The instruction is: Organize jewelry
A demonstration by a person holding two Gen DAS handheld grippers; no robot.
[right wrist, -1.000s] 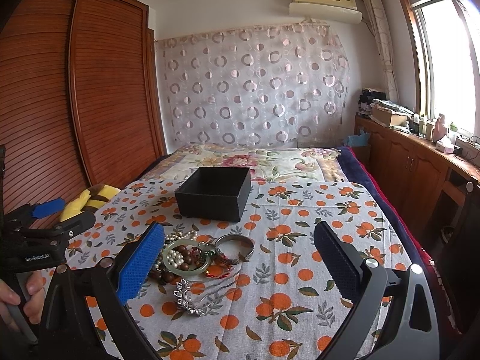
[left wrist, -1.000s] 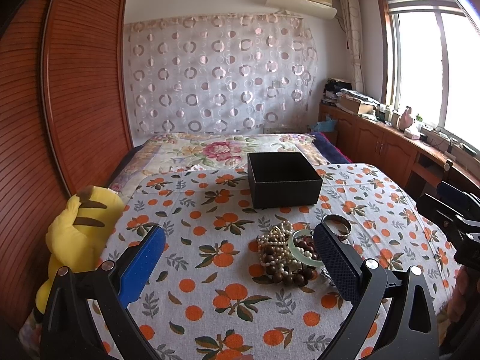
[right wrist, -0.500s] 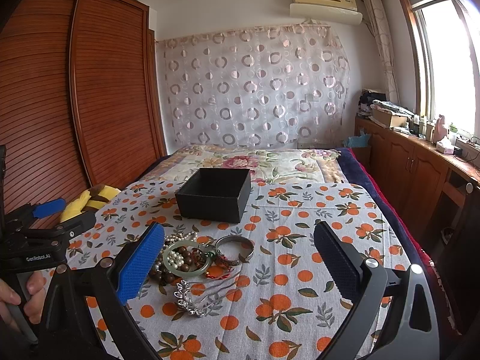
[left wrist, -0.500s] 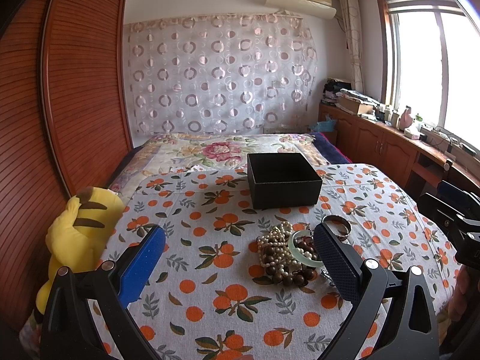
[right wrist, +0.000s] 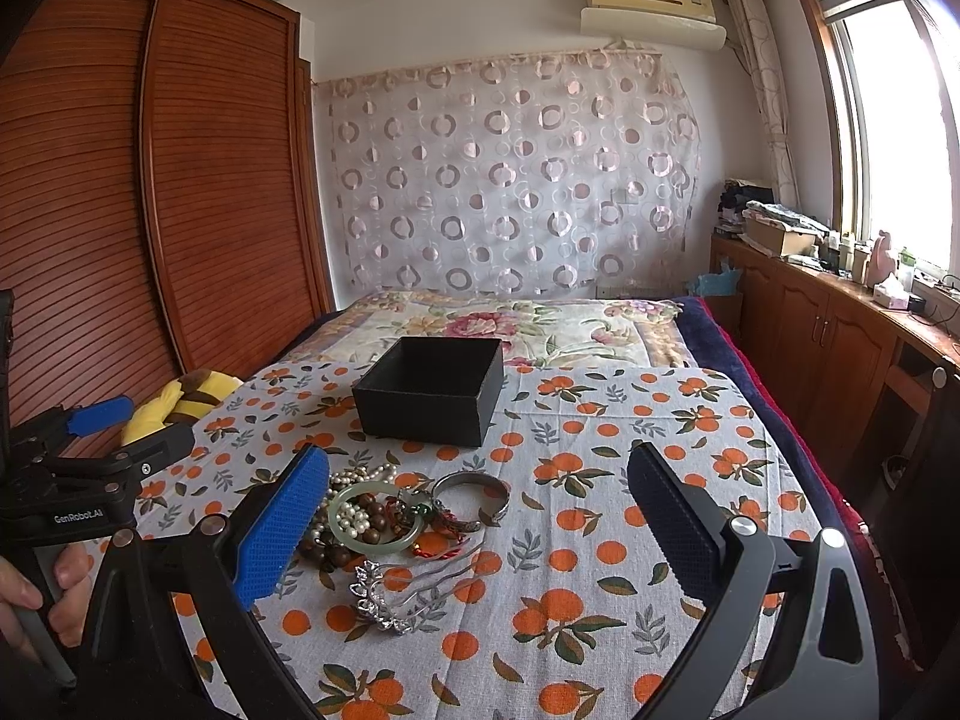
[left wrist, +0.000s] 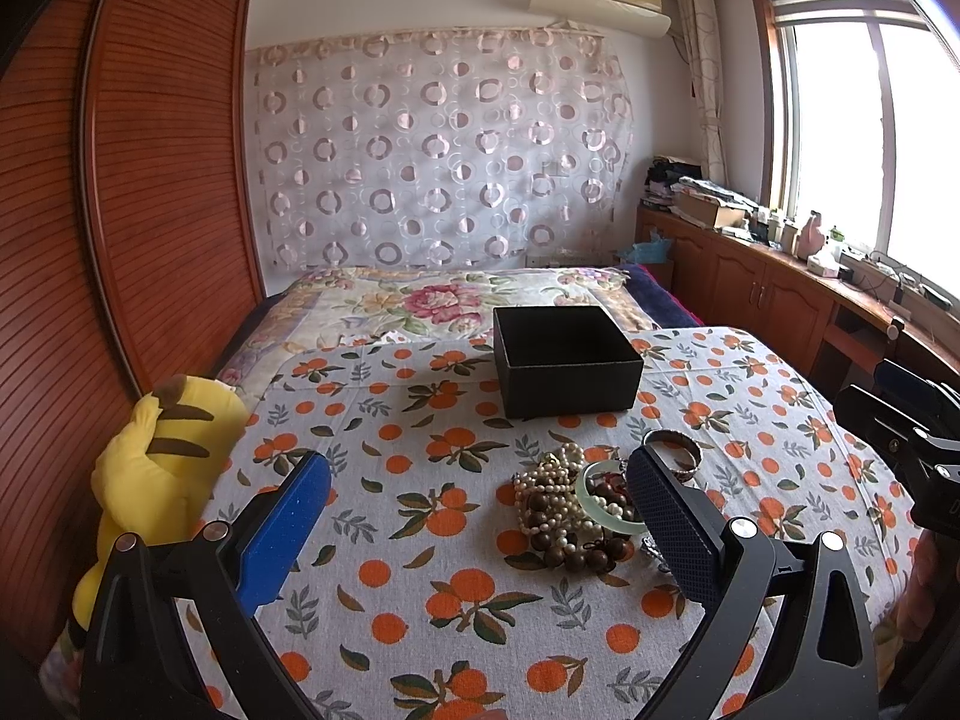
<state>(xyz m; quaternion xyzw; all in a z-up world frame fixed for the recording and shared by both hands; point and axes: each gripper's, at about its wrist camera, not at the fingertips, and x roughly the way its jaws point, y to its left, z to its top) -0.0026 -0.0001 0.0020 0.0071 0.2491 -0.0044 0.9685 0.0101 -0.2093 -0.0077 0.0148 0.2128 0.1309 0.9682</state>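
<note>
A: Jewelry?
B: Tangled jewelry pile (right wrist: 384,516) on the orange-print cloth (right wrist: 600,540): pearl strand (left wrist: 549,468), dark wooden beads (left wrist: 576,549), pale green bangle (right wrist: 375,519), silver bracelet (right wrist: 471,495), red cord, silver hair comb (right wrist: 399,594) at the near edge.
A: Box?
B: Black box (right wrist: 435,390), open top, inside not visible, just behind the pile.
A: Left gripper?
B: Left gripper (left wrist: 474,507) jaws spread wide, holding nothing. Pile lies between the fingers, close to the right finger, which hides part of it.
A: Right?
B: Right gripper (right wrist: 477,510) also wide apart, nothing held. Pile sits by its left finger; bracelet between the two fingers.
A: Anything else?
B: Yellow plush toy (left wrist: 159,468) at the cloth's left edge.
</note>
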